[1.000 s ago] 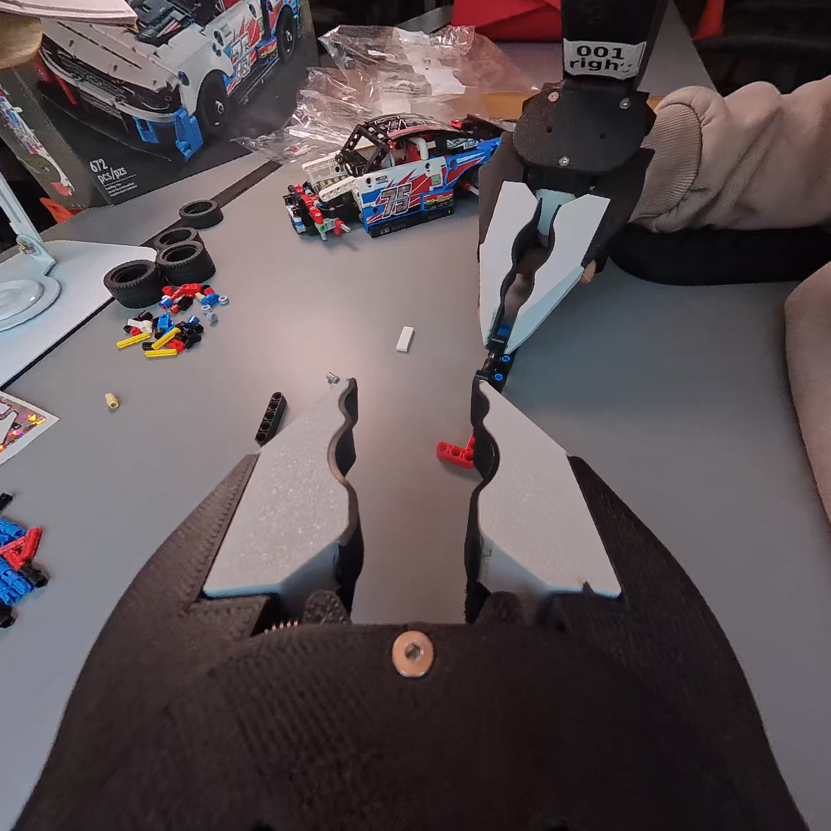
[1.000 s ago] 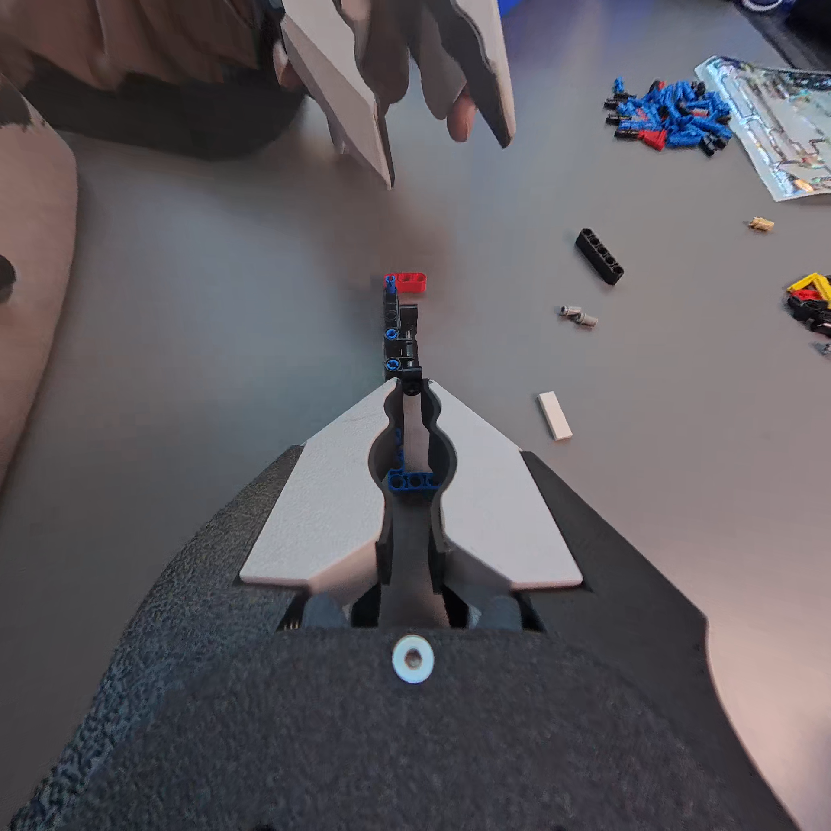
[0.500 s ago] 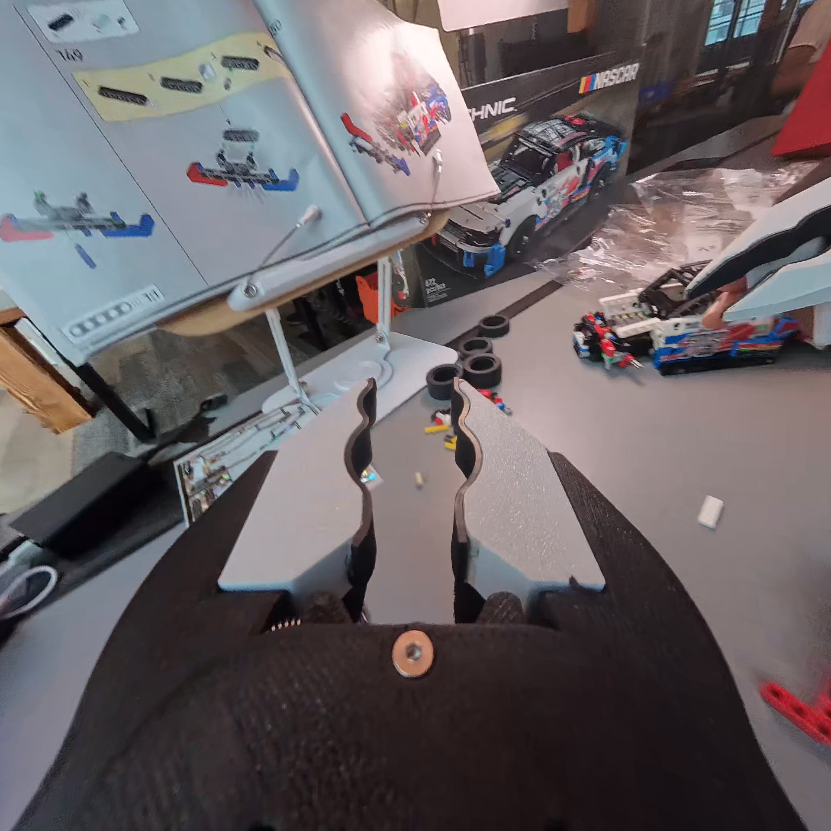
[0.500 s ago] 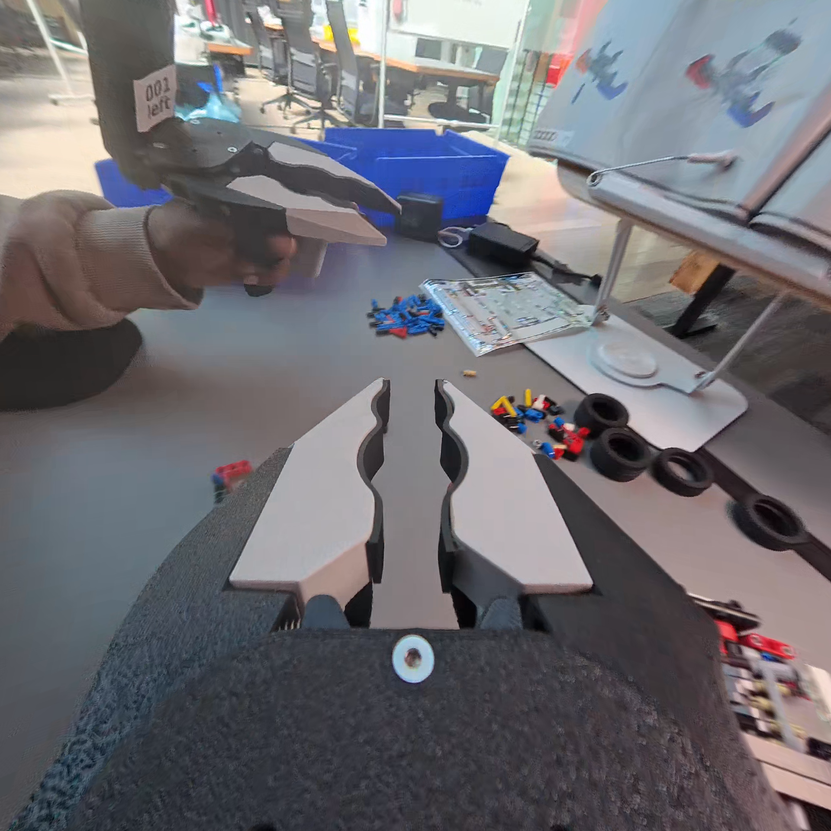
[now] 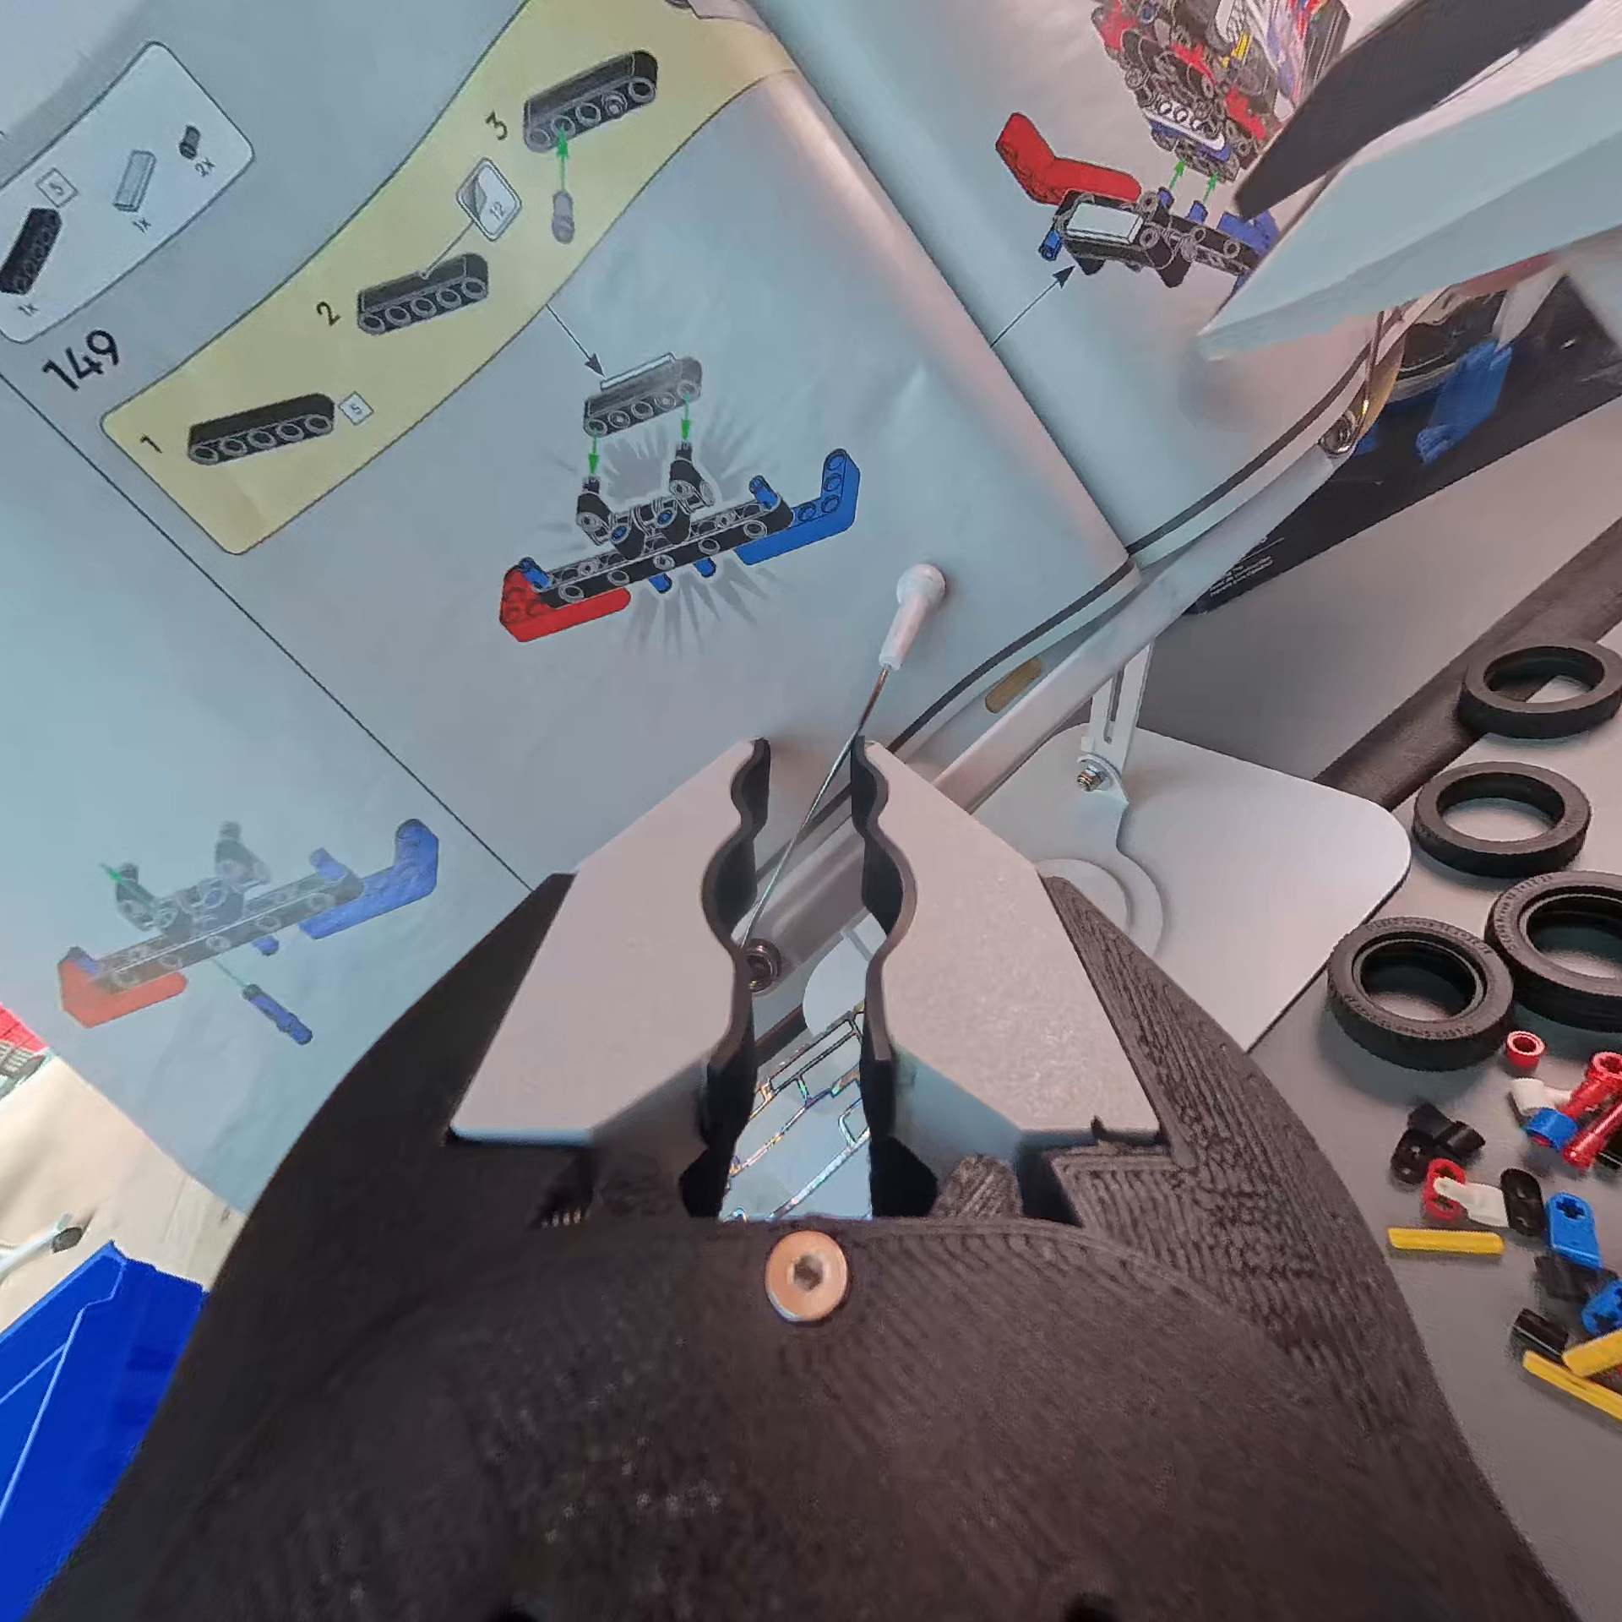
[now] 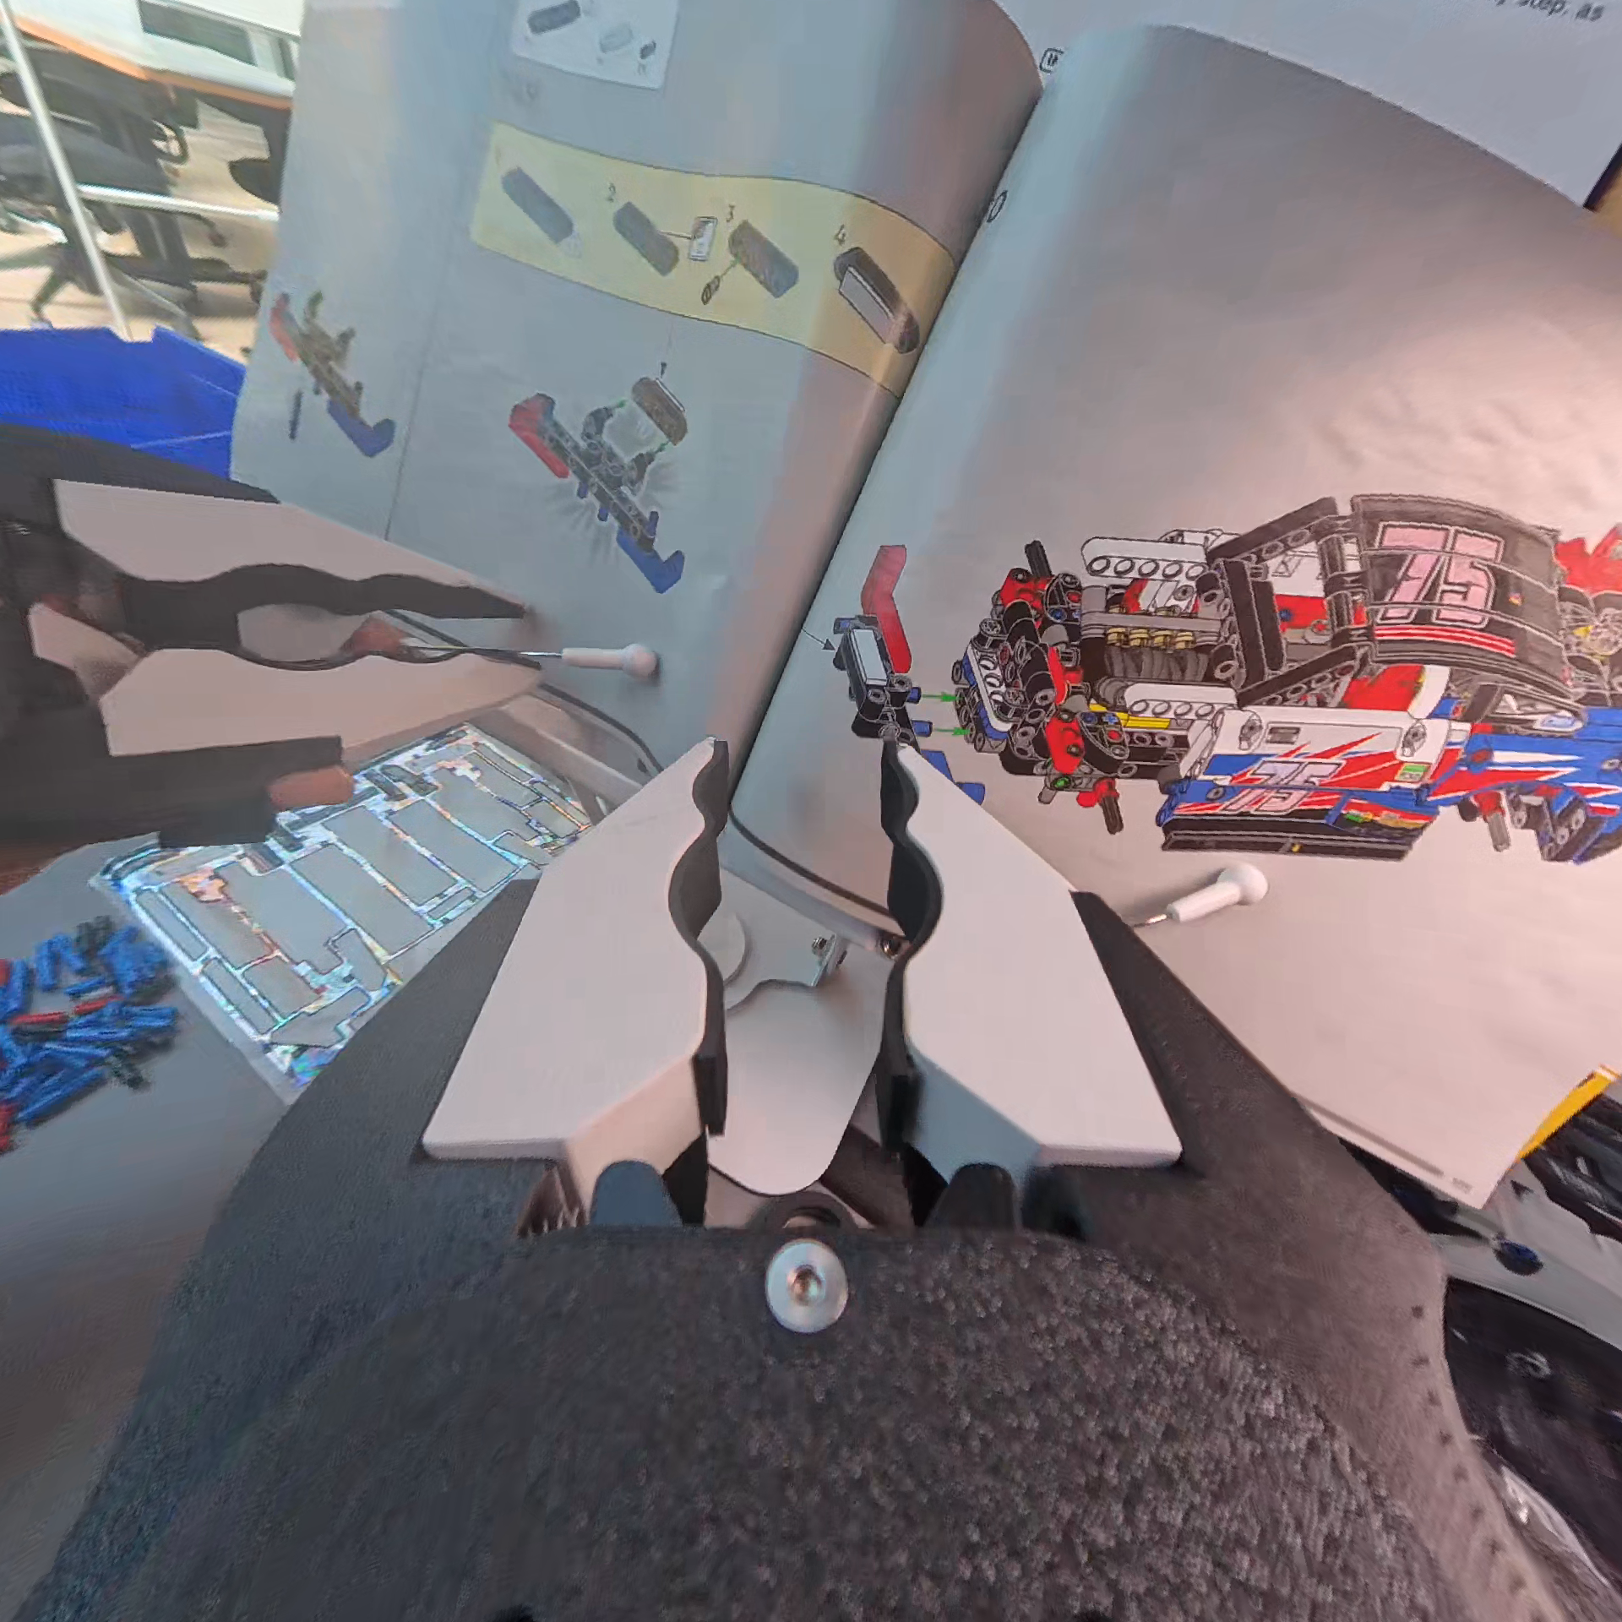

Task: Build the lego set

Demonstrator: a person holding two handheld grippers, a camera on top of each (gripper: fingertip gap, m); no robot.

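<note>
both grippers raised at the instruction booklet (image 6: 1229,351), empty: left gripper (image 5: 812,764) and right gripper (image 6: 803,755) each slightly spread. loose lego pieces (image 5: 1510,1176) lie lower right on the desk (image 5: 1369,632). check the next piece in the diagram before reaching.

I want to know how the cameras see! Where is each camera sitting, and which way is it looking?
Left wrist view: sits on the left gripper, looks up at the instruction booklet; tyres lie right; its own fingers show.
Right wrist view: sits on the right gripper, faces the booklet's fold; its own fingers show, left gripper beside.
Both share the booklet, the white-tipped page clip and the shiny sticker sheet.
</note>
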